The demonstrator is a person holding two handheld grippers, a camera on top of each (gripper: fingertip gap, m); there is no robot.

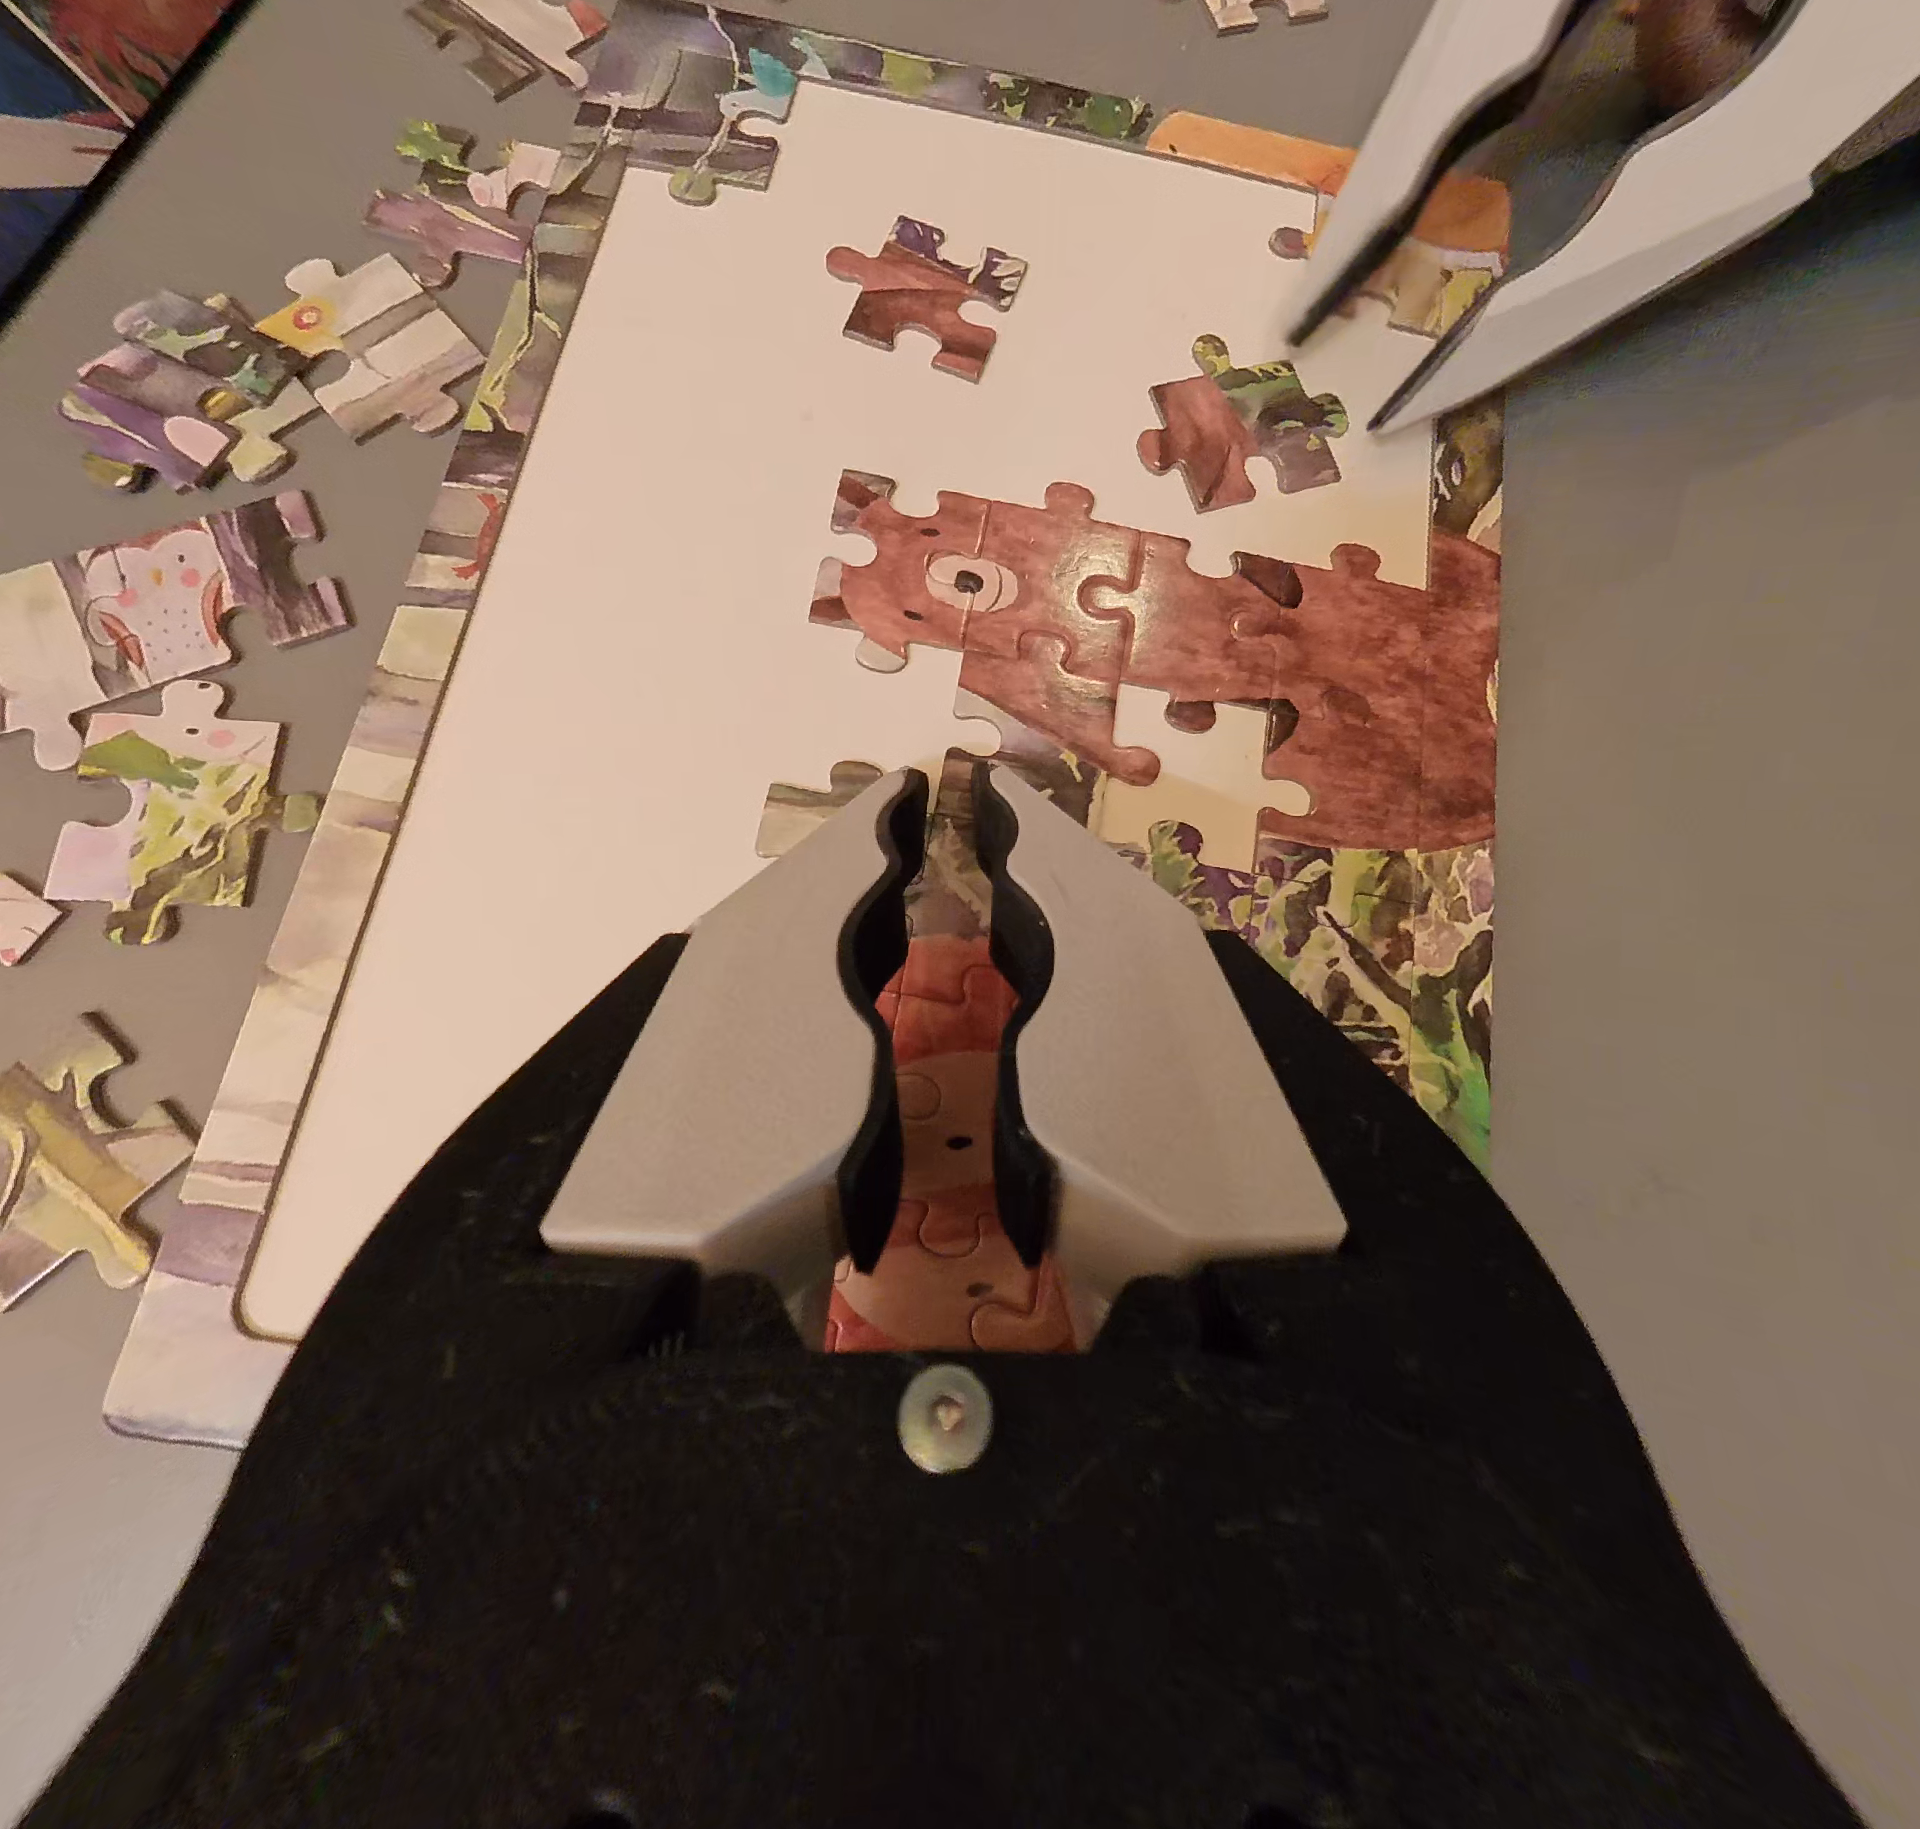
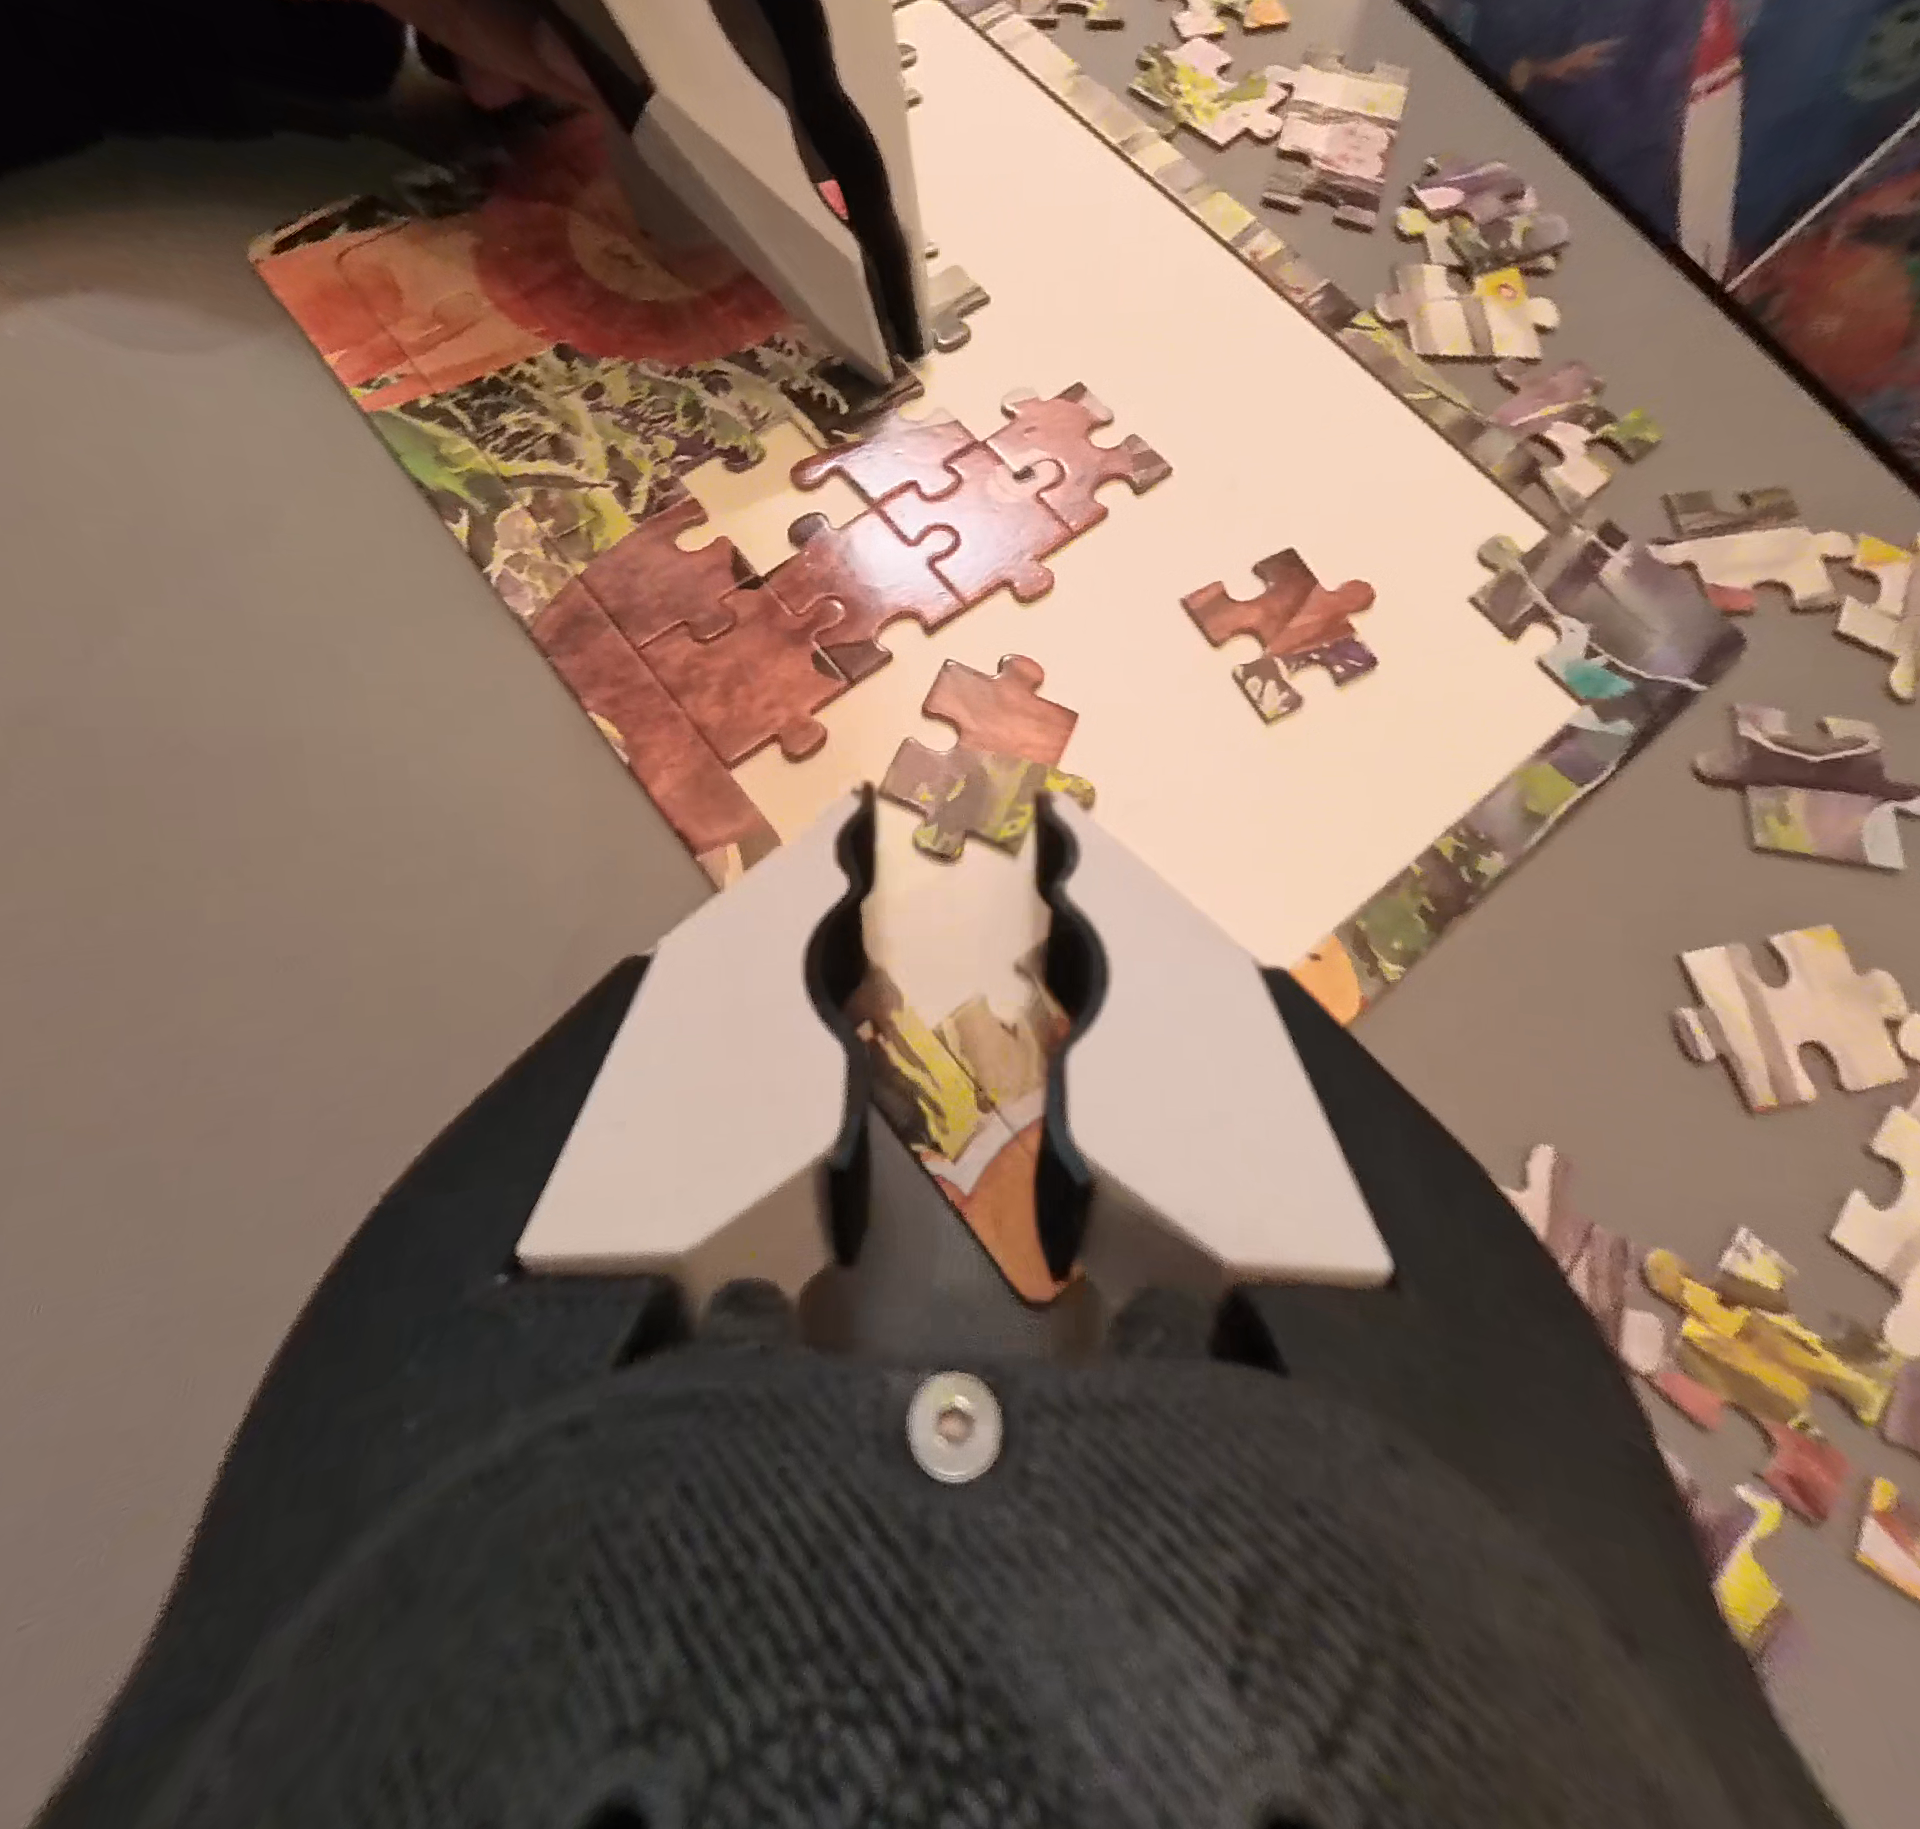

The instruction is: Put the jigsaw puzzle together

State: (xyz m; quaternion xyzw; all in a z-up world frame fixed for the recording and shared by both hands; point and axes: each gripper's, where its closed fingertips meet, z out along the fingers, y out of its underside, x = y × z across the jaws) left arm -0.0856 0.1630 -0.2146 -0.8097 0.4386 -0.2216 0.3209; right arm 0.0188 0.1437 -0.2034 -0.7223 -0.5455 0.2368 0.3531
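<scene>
The puzzle tray (image 1: pixel 644 636) has a white base and a printed frame. A joined brown bear section (image 1: pixel 1049 595) lies in it, also seen in the right wrist view (image 2: pixel 935 522). Two loose brown pieces lie on the white base: one farther off (image 1: pixel 930 293) (image 2: pixel 1288 626), and one brown and green (image 1: pixel 1247 429) (image 2: pixel 987 740). My left gripper (image 1: pixel 951 771) is shut and empty, its tips down on the joined pieces below the bear (image 2: pixel 899 361). My right gripper (image 2: pixel 954 805) is open, its tips just short of the brown and green piece (image 1: pixel 1340 382).
Several loose pieces (image 1: pixel 208 584) lie on the grey table beside the tray, also seen in the right wrist view (image 2: pixel 1787 1021). A colourful box (image 1: pixel 104 3) (image 2: pixel 1714 65) stands at the table's far edge. A hand (image 2: pixel 499 65) holds the left gripper. Across from one pair of fingers to the other is roughly 12 cm.
</scene>
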